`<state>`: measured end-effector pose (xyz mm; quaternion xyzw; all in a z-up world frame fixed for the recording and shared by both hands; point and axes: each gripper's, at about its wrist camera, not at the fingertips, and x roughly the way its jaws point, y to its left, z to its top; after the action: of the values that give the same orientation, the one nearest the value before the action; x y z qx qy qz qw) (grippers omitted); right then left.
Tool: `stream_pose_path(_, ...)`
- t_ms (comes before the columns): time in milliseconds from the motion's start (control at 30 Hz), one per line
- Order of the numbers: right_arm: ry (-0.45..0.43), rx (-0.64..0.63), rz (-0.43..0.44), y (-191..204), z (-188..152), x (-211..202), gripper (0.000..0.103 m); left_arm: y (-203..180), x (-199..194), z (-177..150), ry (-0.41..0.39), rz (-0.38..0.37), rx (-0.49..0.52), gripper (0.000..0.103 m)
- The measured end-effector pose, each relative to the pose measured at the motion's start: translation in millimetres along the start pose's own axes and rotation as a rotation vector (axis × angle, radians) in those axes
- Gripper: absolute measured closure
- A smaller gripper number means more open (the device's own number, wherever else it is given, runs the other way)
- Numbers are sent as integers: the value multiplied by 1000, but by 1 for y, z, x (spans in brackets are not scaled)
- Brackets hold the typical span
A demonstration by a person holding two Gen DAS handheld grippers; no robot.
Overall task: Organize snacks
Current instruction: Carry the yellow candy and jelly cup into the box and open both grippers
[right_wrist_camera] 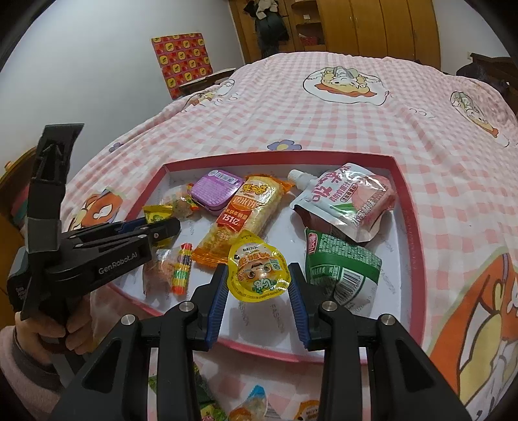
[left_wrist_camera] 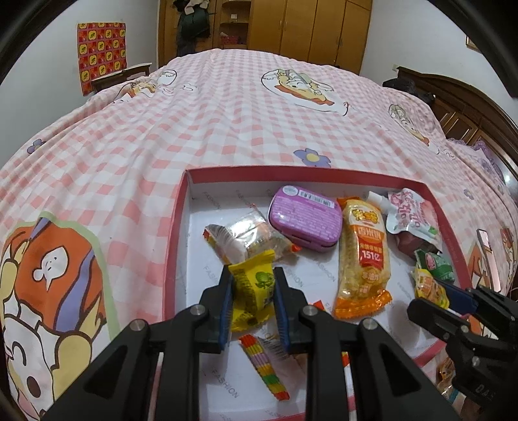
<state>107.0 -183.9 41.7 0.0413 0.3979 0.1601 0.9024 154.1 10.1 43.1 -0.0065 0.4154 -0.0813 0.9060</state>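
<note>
A red-rimmed box (left_wrist_camera: 176, 233) (right_wrist_camera: 417, 259) lies on the bed and holds several snacks. My left gripper (left_wrist_camera: 252, 293) (right_wrist_camera: 152, 226) is shut on a yellow snack packet (left_wrist_camera: 254, 291) (right_wrist_camera: 157, 213) above the box's left part. My right gripper (right_wrist_camera: 257, 285) (left_wrist_camera: 453, 296) is open around a yellow pouch with a cartoon face (right_wrist_camera: 257, 268) (left_wrist_camera: 429, 286), which lies on the box floor. Also in the box are a purple tin (left_wrist_camera: 304, 218) (right_wrist_camera: 215, 191), an orange rice-cracker pack (left_wrist_camera: 361, 252) (right_wrist_camera: 249, 210), a white spouted pouch (right_wrist_camera: 346, 200) (left_wrist_camera: 411, 213), a green packet (right_wrist_camera: 343, 268) (left_wrist_camera: 433, 260) and a striped candy roll (left_wrist_camera: 264, 366) (right_wrist_camera: 183, 268).
The pink checked bedspread (left_wrist_camera: 194, 129) (right_wrist_camera: 323, 113) lies under the box. More snack packets (right_wrist_camera: 255, 404) lie on the bed in front of the box. A wooden headboard (left_wrist_camera: 453, 107) stands at right, a wardrobe (left_wrist_camera: 307, 26) at the far end.
</note>
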Motion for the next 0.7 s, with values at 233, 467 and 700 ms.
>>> stream_pose_path(233, 5, 15, -9, -4, 2, 9, 65, 0, 0, 0, -1, 2, 2, 79)
stream_pose_path(467, 3, 24, -9, -7, 4, 14, 65, 0, 1, 0, -1, 2, 0, 79)
stream_pose_path(700, 1, 14, -13, -5, 4, 16, 64, -3, 0, 0, 4, 7, 18, 61)
